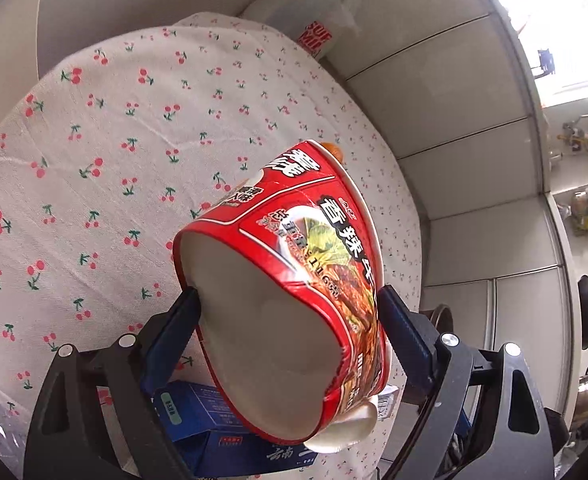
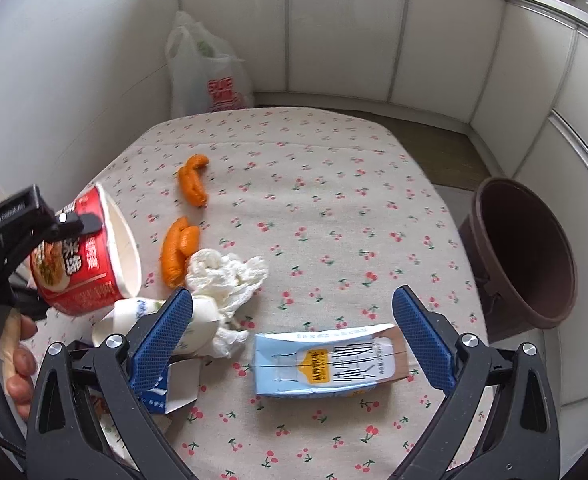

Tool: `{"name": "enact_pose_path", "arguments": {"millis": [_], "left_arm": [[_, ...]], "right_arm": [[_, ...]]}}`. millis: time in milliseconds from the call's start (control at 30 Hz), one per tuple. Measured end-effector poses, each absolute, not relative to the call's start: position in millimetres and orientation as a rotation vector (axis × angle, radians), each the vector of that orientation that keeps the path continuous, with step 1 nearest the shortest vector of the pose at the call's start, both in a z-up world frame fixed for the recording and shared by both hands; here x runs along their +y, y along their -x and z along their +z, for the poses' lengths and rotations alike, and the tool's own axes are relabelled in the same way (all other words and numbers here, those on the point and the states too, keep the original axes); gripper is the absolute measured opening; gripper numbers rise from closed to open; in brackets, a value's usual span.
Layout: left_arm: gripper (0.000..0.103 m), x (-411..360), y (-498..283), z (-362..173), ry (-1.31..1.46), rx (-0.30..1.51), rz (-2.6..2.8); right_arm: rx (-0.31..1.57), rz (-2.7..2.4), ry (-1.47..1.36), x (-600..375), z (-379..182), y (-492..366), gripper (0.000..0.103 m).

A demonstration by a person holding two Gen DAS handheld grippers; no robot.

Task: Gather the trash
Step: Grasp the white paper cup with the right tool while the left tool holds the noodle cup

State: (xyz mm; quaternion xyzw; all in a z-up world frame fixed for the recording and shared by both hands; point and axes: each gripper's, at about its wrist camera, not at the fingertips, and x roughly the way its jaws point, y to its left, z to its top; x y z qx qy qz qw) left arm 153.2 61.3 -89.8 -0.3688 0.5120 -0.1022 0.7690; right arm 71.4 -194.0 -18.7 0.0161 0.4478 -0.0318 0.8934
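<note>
The left gripper (image 1: 289,304) is clamped on the red noodle cup (image 1: 294,272), one pad on each side of its base, the wall visibly dented inward under the squeeze. In the right wrist view the cup (image 2: 85,256) hangs tilted above the counter (image 2: 334,208) at about nine o'clock, mouth turned toward the middle of the cloth. It looks empty and light, thin-walled and easily crushed, with a glossy printed skin that could slide; the stiffer rim or a gentler hold lower on the base would probably suit it better than a hard pinch mid-wall.

The right gripper (image 2: 294,312) stands wide with nothing between its pads, hovering over the litter. At six o'clock lies a pale blue carton (image 2: 318,364), flat on its side, likely light and fairly stiff, best taken across its narrow faces. At about seven o'clock sits a crumpled white tissue (image 2: 225,276), soft and shapeless, touching a white paper cup (image 2: 197,320). Orange peel pieces (image 2: 177,252) lie near the centre. A brown bin (image 2: 526,256) waits at three o'clock, off the counter edge
</note>
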Motion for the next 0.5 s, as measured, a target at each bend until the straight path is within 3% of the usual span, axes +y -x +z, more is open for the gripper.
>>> {"name": "enact_pose_path", "arguments": {"millis": [233, 500], "left_arm": [[0.086, 72, -145, -65, 0.776, 1.035, -0.234], [0.087, 85, -144, -45, 0.782, 0.984, -0.269]], "right_arm": [[1.010, 0.137, -0.068, -177, -30, -79, 0.096], [1.001, 0.456, 0.382, -146, -40, -85, 0.096]]}}
